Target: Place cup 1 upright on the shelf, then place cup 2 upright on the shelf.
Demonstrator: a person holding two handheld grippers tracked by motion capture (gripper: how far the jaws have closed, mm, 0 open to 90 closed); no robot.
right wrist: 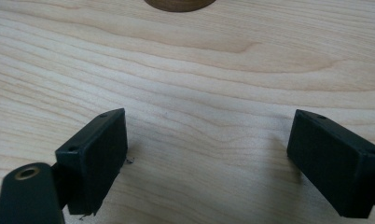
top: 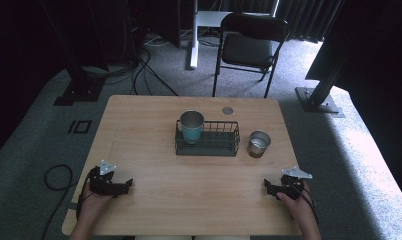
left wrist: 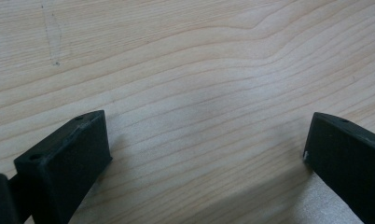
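Note:
A teal metal cup (top: 192,126) stands upright in the left end of a black wire basket (top: 224,143) at the table's middle. A second metal cup (top: 259,144) with a brown base stands on the wood just right of the basket. My left gripper (top: 129,184) rests low on the table near the front left corner, held by a hand; its jaws are wide apart over bare wood (left wrist: 206,140). My right gripper (top: 266,186) rests near the front right, also open with bare wood (right wrist: 209,135) between its jaws. The brown cup base (right wrist: 178,4) peeks in at the top of the right gripper view.
The wooden table (top: 154,170) has a small round grommet (top: 227,110) near its far edge. Beyond the table stand a black folding chair (top: 249,45), a white desk leg (top: 193,35), dark frame posts and floor cables (top: 56,177).

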